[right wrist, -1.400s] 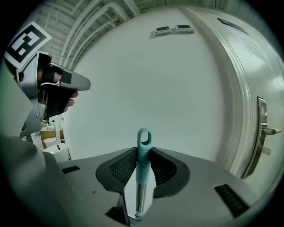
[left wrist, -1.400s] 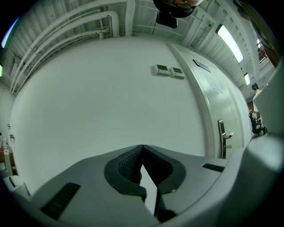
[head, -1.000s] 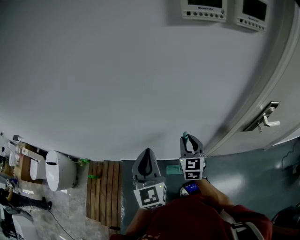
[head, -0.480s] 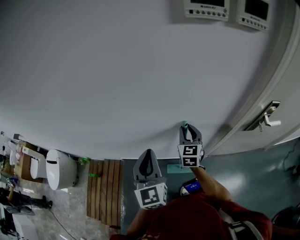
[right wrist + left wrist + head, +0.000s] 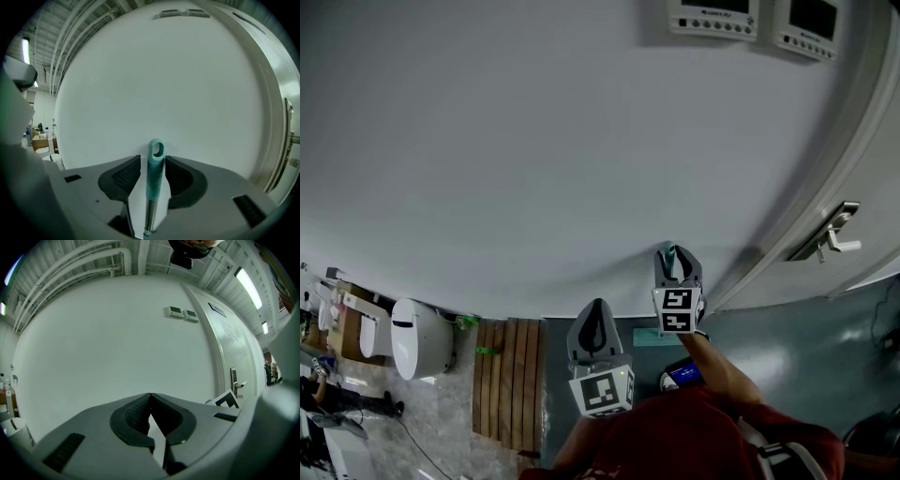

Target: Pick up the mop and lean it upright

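Right tool (image 5: 678,255) out at the far side, close to the white wall (image 5: 534,141), jaws spread and just now opening wider. Between them the mop handle (image 5: 154,173), standing upright: teal grip (image 5: 155,164) with a hanging loop (image 5: 156,149) at the top, metal shaft (image 5: 150,215) below. Clear gaps on both sides of the grip in the right gripper view, with neither of the pads (image 5: 125,174) pressing on it. Top of the handle near the wall; touching or not, impossible to tell. Only this upper part of the mop in view.

Left tool (image 5: 596,306) nearer and to the left of the right one, pointing level at the wall, jaw tips pressed together, nothing pinched.

To the right, a pale door (image 5: 877,187) with a lever handle (image 5: 830,239). High on the wall, two control panels (image 5: 710,17) side by side. Down at the left, a white toilet (image 5: 417,342), and just right of it a wooden slat mat (image 5: 508,380) on the floor. At the near edge, a red sleeve (image 5: 694,441) behind the tools.
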Tool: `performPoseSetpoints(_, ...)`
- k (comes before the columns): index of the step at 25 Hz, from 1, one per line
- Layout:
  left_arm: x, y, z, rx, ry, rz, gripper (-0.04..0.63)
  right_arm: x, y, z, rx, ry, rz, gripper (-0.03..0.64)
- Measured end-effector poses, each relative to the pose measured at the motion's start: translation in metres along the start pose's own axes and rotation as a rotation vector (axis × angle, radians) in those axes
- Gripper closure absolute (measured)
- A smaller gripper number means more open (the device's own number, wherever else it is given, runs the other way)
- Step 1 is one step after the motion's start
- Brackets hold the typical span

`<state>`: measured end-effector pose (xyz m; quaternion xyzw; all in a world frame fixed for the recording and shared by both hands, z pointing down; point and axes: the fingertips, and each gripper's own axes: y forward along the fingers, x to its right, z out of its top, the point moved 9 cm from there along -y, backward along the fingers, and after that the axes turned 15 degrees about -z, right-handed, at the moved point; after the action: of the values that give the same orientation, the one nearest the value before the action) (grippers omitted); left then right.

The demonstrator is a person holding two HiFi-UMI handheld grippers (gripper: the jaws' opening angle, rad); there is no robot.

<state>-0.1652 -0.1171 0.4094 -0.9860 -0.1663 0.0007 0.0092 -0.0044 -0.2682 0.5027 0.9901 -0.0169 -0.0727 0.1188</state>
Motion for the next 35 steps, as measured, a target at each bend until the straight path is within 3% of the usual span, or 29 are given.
performPoseSetpoints(14,-0.003,-0.001,0.001,0.006,0.016,-0.006,0.583,0.006,-0.016,0.0,0.009,0.02,0.014,0.433)
performPoseSetpoints(28,-0.003,0.001,-0.009,-0.004,-0.011,-0.009,0.583,0.025,-0.103,-0.007,-0.006,0.069,0.086,0.433)
performPoseSetpoints(35,0.0,0.005,-0.012,-0.008,-0.018,-0.015,0.583,0.032,-0.123,-0.011,0.012,0.025,0.093,0.433)
